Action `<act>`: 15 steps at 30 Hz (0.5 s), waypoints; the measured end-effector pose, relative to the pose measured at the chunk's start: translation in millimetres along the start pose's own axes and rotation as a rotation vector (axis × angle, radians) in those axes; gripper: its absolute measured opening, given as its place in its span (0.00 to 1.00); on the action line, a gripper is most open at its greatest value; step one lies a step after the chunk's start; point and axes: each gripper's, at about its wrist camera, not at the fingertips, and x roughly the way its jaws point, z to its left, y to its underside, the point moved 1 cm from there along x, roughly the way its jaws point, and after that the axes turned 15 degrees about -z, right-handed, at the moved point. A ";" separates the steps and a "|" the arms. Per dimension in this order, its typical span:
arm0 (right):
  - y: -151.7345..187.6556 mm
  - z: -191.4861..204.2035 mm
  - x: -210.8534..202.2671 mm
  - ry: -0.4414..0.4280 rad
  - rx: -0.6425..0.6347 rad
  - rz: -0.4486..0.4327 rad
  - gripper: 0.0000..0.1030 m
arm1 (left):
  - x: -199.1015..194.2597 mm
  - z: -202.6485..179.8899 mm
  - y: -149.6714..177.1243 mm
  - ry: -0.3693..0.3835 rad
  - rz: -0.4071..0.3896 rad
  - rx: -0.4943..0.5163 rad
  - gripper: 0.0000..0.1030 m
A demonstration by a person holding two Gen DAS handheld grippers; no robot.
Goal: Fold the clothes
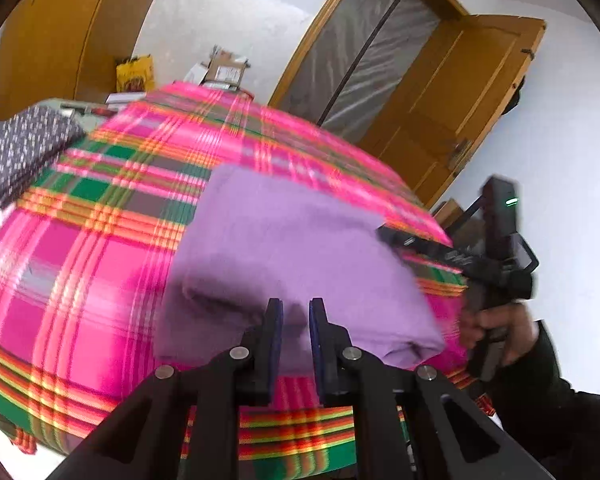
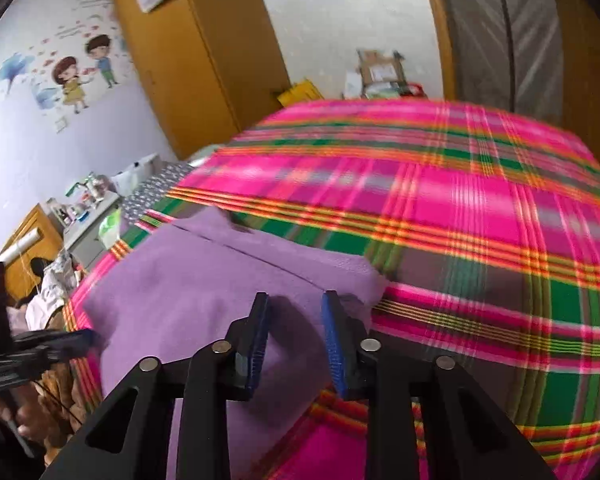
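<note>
A folded purple garment lies on a bed spread with a bright pink, green and orange plaid blanket, near its front edge. The left claw hangs over the garment's near fold with its blue pads slightly apart and nothing pinched between them. The right claw hovers over the garment's other end, pads parted wider and empty, while a dark dotted fabric lies apart at the blanket's far left.
</note>
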 end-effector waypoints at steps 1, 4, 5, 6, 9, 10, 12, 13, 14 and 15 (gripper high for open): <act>-0.3 -0.5 1.0 0.002 0.005 -0.002 0.23 | -3.4 -1.5 -4.6 0.008 -0.015 0.002 0.12; -1.7 3.2 -5.5 0.005 0.009 -0.030 0.24 | -3.0 -2.2 -18.1 0.001 -0.062 0.023 0.12; -2.3 4.3 -8.2 0.003 0.015 -0.041 0.24 | 3.2 2.3 -20.5 -0.010 -0.064 0.020 0.12; -2.7 6.0 -11.4 -0.002 0.018 -0.049 0.24 | 10.0 9.6 -19.9 -0.032 -0.055 0.011 0.12; -0.6 10.7 -20.3 -0.018 0.021 -0.059 0.24 | 29.6 34.1 -11.6 -0.105 -0.007 -0.028 0.12; 1.0 12.5 -22.5 -0.025 0.019 -0.057 0.24 | 33.6 41.4 -5.8 -0.110 0.015 -0.049 0.12; 6.1 14.8 -22.0 -0.030 0.005 -0.041 0.24 | 31.9 48.9 3.5 -0.090 0.017 -0.080 0.12; 9.0 14.5 -19.9 -0.026 0.007 -0.028 0.23 | 29.2 48.5 3.9 -0.085 0.014 -0.079 0.12; 11.9 14.0 -17.6 -0.022 0.011 -0.014 0.23 | 28.0 47.0 1.6 -0.089 0.018 -0.074 0.12; 13.1 14.0 -17.6 -0.024 0.017 -0.014 0.24 | 27.2 45.1 -1.4 -0.096 0.021 -0.067 0.12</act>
